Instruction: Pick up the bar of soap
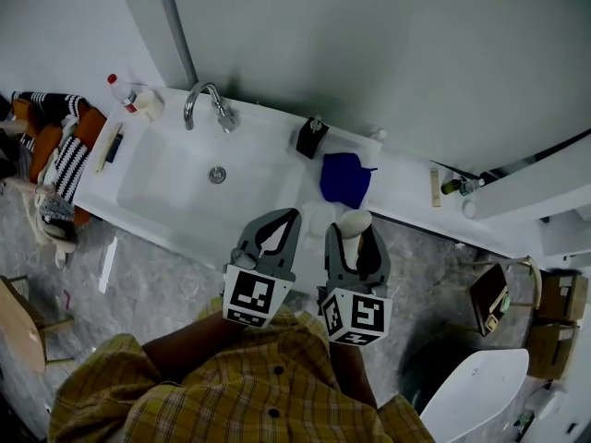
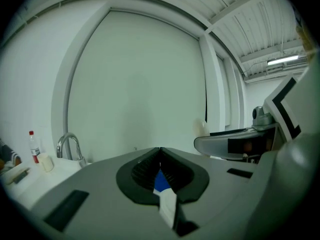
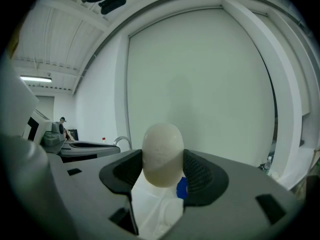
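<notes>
Your right gripper [image 1: 355,233] pinches the soap [image 3: 161,154] across its narrow sides so it can't slip. Left gripper [image 1: 288,220] has jaws together, empty, just standing by.

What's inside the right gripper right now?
A pale oval bar of soap, clamped between the right gripper's jaws. Below it show white counter and a bit of blue cloth; whatever lies directly behind the soap is covered.
</notes>
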`<move>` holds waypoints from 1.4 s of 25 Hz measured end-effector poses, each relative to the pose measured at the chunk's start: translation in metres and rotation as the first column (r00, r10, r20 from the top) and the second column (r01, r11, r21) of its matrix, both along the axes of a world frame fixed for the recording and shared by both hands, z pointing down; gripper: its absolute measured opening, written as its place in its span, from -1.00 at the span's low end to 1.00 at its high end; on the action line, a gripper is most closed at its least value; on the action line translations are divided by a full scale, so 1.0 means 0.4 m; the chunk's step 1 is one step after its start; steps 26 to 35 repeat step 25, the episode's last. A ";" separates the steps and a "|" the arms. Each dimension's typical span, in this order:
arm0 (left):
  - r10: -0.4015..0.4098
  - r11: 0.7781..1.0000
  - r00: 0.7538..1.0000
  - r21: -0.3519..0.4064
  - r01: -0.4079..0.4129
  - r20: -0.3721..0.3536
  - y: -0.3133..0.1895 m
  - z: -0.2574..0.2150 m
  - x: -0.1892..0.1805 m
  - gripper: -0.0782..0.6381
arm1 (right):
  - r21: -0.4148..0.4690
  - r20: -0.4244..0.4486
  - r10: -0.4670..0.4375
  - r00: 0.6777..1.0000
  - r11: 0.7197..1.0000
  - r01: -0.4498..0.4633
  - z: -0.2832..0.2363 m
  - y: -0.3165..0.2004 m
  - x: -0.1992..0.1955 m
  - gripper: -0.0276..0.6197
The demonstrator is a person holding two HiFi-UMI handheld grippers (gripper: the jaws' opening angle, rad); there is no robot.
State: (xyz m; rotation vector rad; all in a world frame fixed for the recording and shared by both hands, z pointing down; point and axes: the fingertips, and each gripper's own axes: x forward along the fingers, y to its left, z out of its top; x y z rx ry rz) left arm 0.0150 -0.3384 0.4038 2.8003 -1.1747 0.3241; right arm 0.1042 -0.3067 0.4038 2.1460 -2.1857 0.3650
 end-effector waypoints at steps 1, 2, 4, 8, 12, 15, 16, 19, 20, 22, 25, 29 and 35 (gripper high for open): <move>-0.003 1.000 1.000 0.000 0.003 -0.003 0.003 -0.001 0.000 -0.75 | 0.003 -0.003 -0.002 1.000 1.000 0.002 -0.001 0.004 -0.001 -0.12; -0.005 1.000 1.000 -0.002 0.005 -0.004 0.007 0.000 0.001 -0.75 | 0.003 -0.003 -0.004 1.000 1.000 0.004 -0.001 0.009 -0.001 -0.12; -0.002 1.000 1.000 -0.005 0.002 -0.004 0.017 0.001 0.004 -0.75 | 0.000 -0.001 -0.004 1.000 1.000 0.004 0.001 0.019 0.001 -0.12; -0.004 1.000 1.000 0.000 0.004 -0.008 0.033 -0.002 -0.001 -0.75 | 0.003 0.000 0.006 1.000 1.000 -0.006 0.003 0.033 0.011 -0.12; -0.009 1.000 1.000 0.011 0.009 -0.013 0.044 -0.011 -0.008 -0.75 | 0.003 0.001 0.016 1.000 1.000 -0.016 0.001 0.045 0.019 -0.12; -0.005 1.000 1.000 0.017 0.005 -0.006 0.048 -0.016 -0.006 -0.75 | 0.003 0.002 0.016 1.000 1.000 -0.016 -0.002 0.049 0.020 -0.12; -0.004 1.000 1.000 0.020 0.004 -0.002 0.049 -0.017 -0.006 -0.75 | 0.004 0.003 0.015 1.000 1.000 -0.015 -0.002 0.048 0.019 -0.12; -0.006 1.000 1.000 0.026 0.006 0.002 0.047 -0.019 -0.006 -0.75 | 0.006 0.004 0.013 1.000 1.000 -0.013 -0.001 0.045 0.018 -0.12; -0.007 1.000 1.000 0.027 0.007 0.004 0.046 -0.019 -0.007 -0.75 | 0.005 0.005 0.013 1.000 1.000 -0.013 0.000 0.044 0.018 -0.12; -0.010 1.000 1.000 0.027 0.009 0.008 0.042 -0.019 -0.009 -0.75 | 0.000 0.008 0.014 1.000 1.000 -0.014 0.004 0.040 0.019 -0.12; -0.009 1.000 1.000 0.026 0.009 0.014 0.036 -0.018 -0.008 -0.75 | -0.010 0.015 0.018 1.000 1.000 -0.018 0.012 0.034 0.023 -0.12; -0.009 1.000 1.000 0.026 0.009 0.014 0.036 -0.018 -0.008 -0.75 | -0.010 0.015 0.018 1.000 1.000 -0.018 0.012 0.034 0.023 -0.12; -0.009 1.000 1.000 0.026 0.009 0.014 0.036 -0.018 -0.008 -0.75 | -0.010 0.015 0.018 1.000 1.000 -0.018 0.012 0.034 0.023 -0.12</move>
